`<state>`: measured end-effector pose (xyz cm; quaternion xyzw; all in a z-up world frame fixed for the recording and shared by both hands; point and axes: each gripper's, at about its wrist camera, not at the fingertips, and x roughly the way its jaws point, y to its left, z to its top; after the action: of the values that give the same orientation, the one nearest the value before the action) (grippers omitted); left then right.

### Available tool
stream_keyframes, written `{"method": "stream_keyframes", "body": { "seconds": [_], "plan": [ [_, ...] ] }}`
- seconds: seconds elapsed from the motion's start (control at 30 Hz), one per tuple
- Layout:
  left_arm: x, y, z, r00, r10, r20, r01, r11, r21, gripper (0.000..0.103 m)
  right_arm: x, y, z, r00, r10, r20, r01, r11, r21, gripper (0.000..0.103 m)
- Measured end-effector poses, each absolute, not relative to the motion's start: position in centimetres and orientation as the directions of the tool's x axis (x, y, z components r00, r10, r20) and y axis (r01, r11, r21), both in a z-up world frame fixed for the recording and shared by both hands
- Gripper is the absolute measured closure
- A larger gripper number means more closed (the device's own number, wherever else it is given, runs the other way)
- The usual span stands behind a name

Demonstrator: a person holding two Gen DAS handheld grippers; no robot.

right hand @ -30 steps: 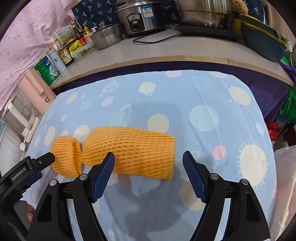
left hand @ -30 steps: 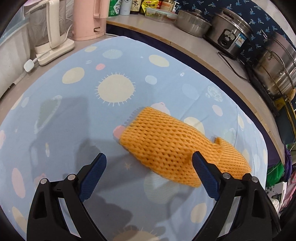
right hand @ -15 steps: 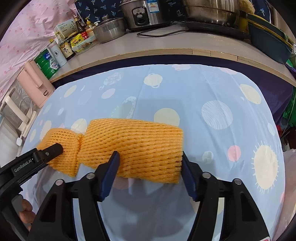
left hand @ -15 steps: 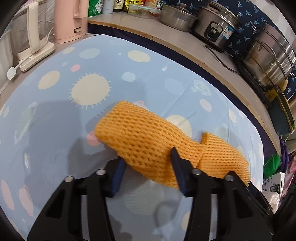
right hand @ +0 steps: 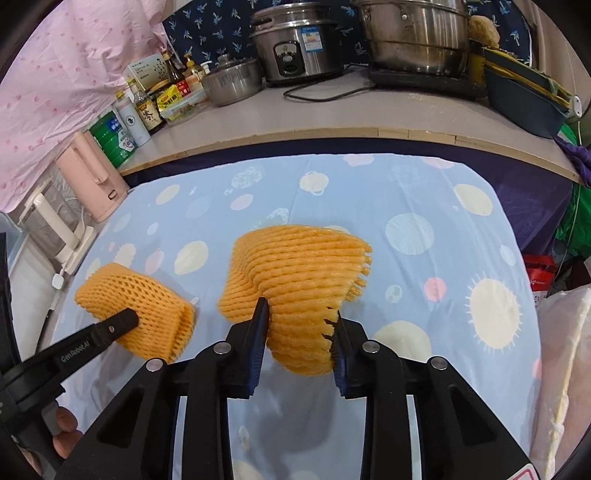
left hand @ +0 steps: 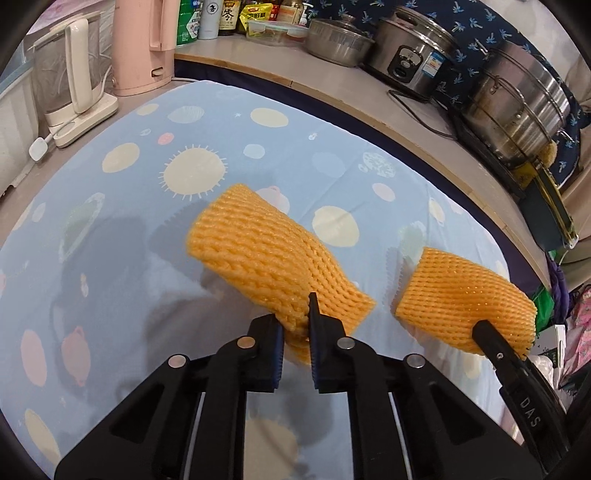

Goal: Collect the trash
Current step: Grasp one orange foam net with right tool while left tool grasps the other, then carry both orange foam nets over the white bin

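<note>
Two orange foam fruit nets are held above the blue spotted tablecloth (left hand: 110,229). My left gripper (left hand: 297,325) is shut on one net (left hand: 266,254), pinched at its near end. My right gripper (right hand: 299,325) is shut on the other net (right hand: 299,273), squeezed between the blue pads. In the left wrist view the right gripper's net (left hand: 465,299) hangs at the right with a black finger on it. In the right wrist view the left gripper's net (right hand: 136,310) is at the left.
A wooden-edged counter (right hand: 332,114) runs along the far side with a rice cooker (right hand: 295,48), steel pots (right hand: 413,33), bottles (right hand: 144,110) and a pink kettle (left hand: 144,44). A white blender (left hand: 74,81) stands at the table's left. A blue basin (right hand: 524,92) sits far right.
Both grippers closed on the nets, which lay joined on the cloth a second ago. The nets are now lifted and pulled apart.
</note>
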<state>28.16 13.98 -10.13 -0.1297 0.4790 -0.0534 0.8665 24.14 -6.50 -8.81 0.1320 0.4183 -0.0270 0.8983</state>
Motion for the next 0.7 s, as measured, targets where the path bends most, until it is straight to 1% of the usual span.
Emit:
{"method": "stream_keyframes", "body": {
  "seconds": [0.43, 0.7],
  "plan": [
    [20.5, 11.7, -4.9, 0.584, -0.256, -0.770, 0.068, 0.961, -0.268, 0.093, 16.9, -6.9, -4.1, 0.713, 0.050, -0.699, 0.145, 0.965, 0.217, 0.076],
    [16.9, 8.9, -2.8, 0.600, -0.278, -0.750, 0.137, 0.960, -0.246, 0.093, 13.1, -8.3, -2.2, 0.749, 0.034, -0.662, 0.156, 0.961, 0.227, 0.076]
  ]
}}
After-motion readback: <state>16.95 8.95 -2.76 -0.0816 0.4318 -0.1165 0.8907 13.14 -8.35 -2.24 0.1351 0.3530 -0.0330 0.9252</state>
